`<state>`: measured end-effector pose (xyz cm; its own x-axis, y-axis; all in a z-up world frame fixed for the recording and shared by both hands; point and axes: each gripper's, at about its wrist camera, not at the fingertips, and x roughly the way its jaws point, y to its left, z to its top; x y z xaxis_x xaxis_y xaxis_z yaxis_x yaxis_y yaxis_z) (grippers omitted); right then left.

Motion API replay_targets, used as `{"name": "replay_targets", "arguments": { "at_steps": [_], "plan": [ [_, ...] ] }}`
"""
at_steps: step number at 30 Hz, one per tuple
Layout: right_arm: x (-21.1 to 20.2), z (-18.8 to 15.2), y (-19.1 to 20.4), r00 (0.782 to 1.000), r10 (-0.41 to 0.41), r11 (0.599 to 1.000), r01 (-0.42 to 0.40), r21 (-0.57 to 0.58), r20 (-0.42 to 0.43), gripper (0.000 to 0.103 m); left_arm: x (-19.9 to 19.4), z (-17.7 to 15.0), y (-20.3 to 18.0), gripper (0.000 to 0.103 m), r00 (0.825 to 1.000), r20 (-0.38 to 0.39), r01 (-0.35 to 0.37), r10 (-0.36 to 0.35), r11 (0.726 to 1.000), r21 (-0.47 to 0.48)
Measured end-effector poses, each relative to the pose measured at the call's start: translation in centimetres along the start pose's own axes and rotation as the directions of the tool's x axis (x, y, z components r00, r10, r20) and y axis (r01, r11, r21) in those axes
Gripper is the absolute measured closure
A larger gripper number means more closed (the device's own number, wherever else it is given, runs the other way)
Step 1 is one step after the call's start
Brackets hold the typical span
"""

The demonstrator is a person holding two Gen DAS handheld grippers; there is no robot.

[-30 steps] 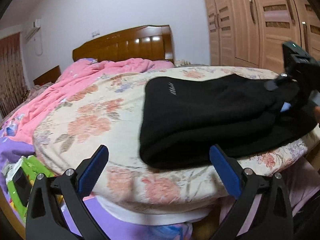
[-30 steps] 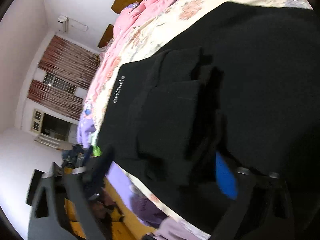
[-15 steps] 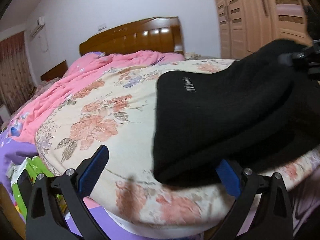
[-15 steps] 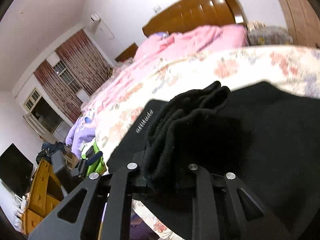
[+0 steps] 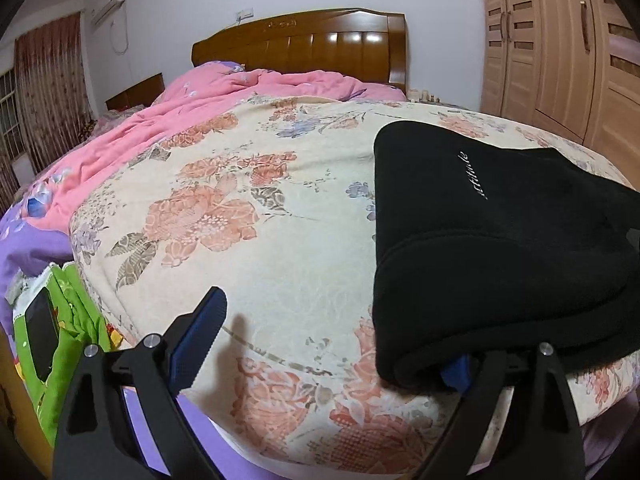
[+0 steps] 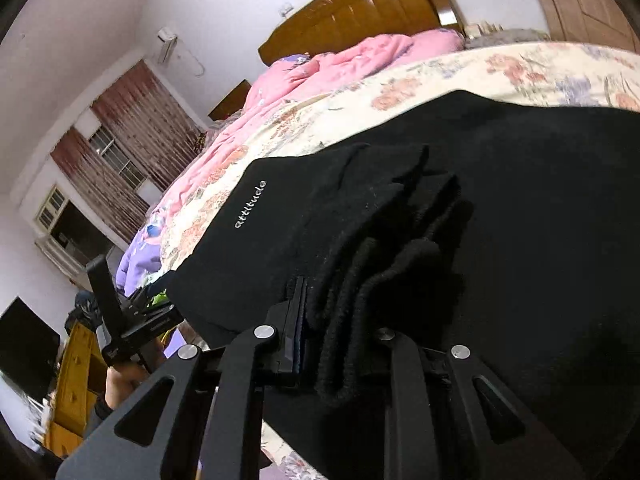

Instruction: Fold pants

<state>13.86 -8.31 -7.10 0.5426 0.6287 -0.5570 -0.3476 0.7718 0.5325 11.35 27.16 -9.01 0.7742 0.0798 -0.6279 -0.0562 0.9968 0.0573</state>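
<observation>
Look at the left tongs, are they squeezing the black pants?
No, the left tongs stand wide open over the flowered blanket, with only one finger tucked under the edge of the black pants.

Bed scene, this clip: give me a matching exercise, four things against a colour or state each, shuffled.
Things:
1. pants
2. right gripper
3. left gripper
4. crumpled quilt

Colour or state:
A. pink
B. black, lettered "attitude"
C. fingers spread wide
D. clamped on bunched fabric

Pairs: 1-B, 2-D, 3-C, 4-A
</observation>
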Motion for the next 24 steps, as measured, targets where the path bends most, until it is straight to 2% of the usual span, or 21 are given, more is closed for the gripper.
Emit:
{"name": "replay_targets", "arguments": {
  "at_steps": [3, 5, 6, 7, 8, 9, 10, 12, 13, 14, 16, 19, 21, 22, 24],
  "plan": [
    [-0.2, -0.2, -0.1, 1.000, 0.002, 1.000, -0.002, 0.007, -0.005, 0.084, 0.0, -0.2, 0.1, 0.009, 1.000, -0.006, 0.000, -0.001, 1.000, -0.028],
    [-0.1, -0.5, -1.2, 1.000, 0.011, 0.998, -0.010, 0.063, -0.021, 0.081, -0.1, -0.3, 0.0, 0.009, 1.000, -0.011, -0.005, 0.005, 1.000, -0.024],
    [0.1, -0.5, -2.0, 1.000, 0.005, 0.997, -0.003, 0.078, -0.030, 0.075, -0.2, -0.2, -0.1, 0.009, 1.000, -0.019, -0.007, 0.007, 1.000, -0.017],
    [-0.1, -0.5, -2.1, 0.999, -0.010, 0.996, 0.014, 0.090, -0.047, 0.063, -0.6, -0.2, -0.3, 0.010, 1.000, -0.029, -0.012, 0.012, 1.000, 0.007],
    [-0.5, -0.3, -1.9, 0.998, -0.015, 0.996, 0.021, 0.089, -0.064, 0.053, -1.1, -0.2, -0.6, 0.010, 0.999, -0.033, -0.018, 0.019, 0.999, 0.043],
    [-1.0, -0.2, -1.6, 0.996, -0.032, 0.996, 0.039, 0.078, -0.085, 0.047, -1.9, -0.2, -0.9, 0.010, 0.999, -0.035, -0.028, 0.031, 0.996, 0.089],
    [-2.2, -0.2, -1.1, 0.994, -0.075, 0.996, 0.079, 0.048, -0.078, 0.038, -2.9, -0.3, -1.3, 0.010, 0.999, -0.034, -0.035, 0.040, 0.990, 0.135],
    [-4.5, -0.1, -0.2, 0.986, -0.168, 0.986, 0.168, -0.017, -0.007, 0.036, -6.0, -0.4, -1.7, 0.010, 1.000, -0.005, 0.004, -0.003, 0.981, 0.192],
    [-5.5, 0.2, 0.4, 0.972, -0.232, 0.970, 0.234, -0.073, 0.037, 0.036, -8.1, -0.1, -1.7, 0.008, 0.997, 0.033, 0.063, -0.071, 0.978, 0.197],
    [-6.0, 0.6, 1.2, 0.960, -0.270, 0.954, 0.276, -0.117, 0.070, 0.036, -9.2, 0.5, -1.7, 0.003, 0.993, 0.059, 0.093, -0.107, 0.977, 0.191],
    [-5.9, 1.6, 2.7, 0.952, -0.289, 0.937, 0.304, -0.170, 0.104, 0.036, -10.5, 2.5, -2.2, 0.002, 0.982, 0.117, 0.126, -0.146, 0.979, 0.163],
    [-3.7, 3.1, 5.8, 0.957, -0.271, 0.921, 0.290, -0.261, 0.105, 0.036, -8.7, 6.1, -4.3, 0.002, 0.965, 0.110, 0.221, -0.236, 0.967, 0.130],
    [-1.2, 3.3, 7.7, 0.956, -0.288, 0.895, 0.289, -0.339, 0.054, 0.036, -5.0, 8.0, -6.7, 0.002, 0.965, 0.040, 0.251, -0.258, 0.960, 0.123],
    [0.0, 3.0, 7.7, 0.952, -0.304, 0.879, 0.292, -0.376, 0.029, 0.037, -2.5, 8.5, -8.1, 0.002, 0.964, -0.021, 0.266, -0.265, 0.956, 0.124],
    [1.5, 1.7, 7.5, 0.944, -0.328, 0.860, 0.288, -0.422, -0.023, 0.037, 0.9, 8.3, -9.5, 0.002, 0.964, -0.114, 0.255, -0.242, 0.959, 0.122]
  ]
}}
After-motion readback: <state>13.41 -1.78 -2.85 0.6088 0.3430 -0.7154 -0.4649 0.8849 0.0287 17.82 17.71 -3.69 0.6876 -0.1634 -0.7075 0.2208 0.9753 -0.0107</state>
